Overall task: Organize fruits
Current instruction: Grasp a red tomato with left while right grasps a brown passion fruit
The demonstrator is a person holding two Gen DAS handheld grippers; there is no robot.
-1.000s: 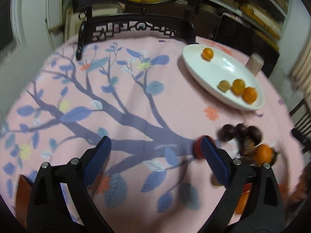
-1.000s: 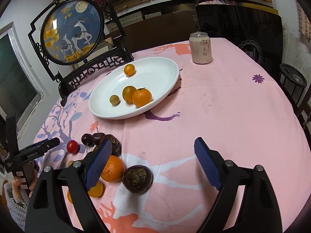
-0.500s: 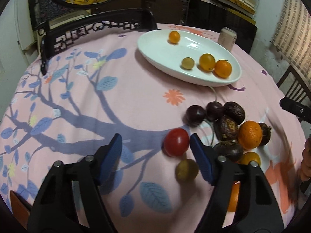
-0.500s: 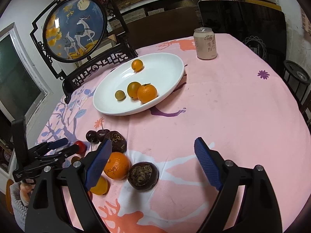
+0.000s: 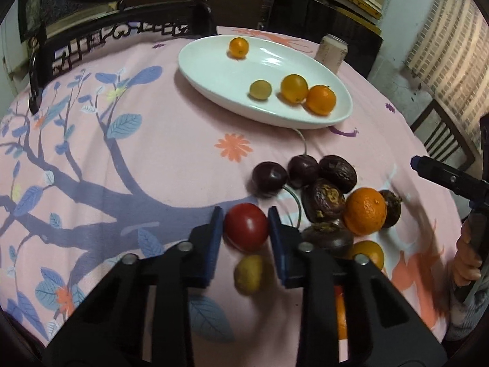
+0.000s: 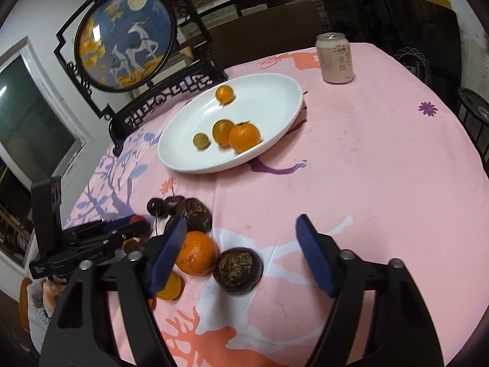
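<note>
Left wrist view shows the left gripper (image 5: 246,223) with its blue pads pressed against both sides of a small red tomato (image 5: 246,225), its jaws having just been closing onto the fruit where it sits on the pink surface (image 5: 171,140). The tomato lies at the near edge of a loose heap: dark cherries (image 5: 269,177), wrinkled passion fruits (image 5: 324,200), an orange (image 5: 365,211) and a small yellowish fruit (image 5: 248,273) just under the gripper. Taking the outermost piece probably avoids disturbing the pile. Further back, the white oval plate (image 5: 214,70) already holds four orange and yellow fruits, so it looks like the sorting destination. Over on the other side, the right gripper (image 6: 241,250) hangs above the surface with jaws apart, having just narrowed somewhat, nothing pinched; a passion fruit (image 6: 237,270) lies between its fingers, likely its next pick. A drink can (image 6: 334,58) stands beyond the plate.
</note>
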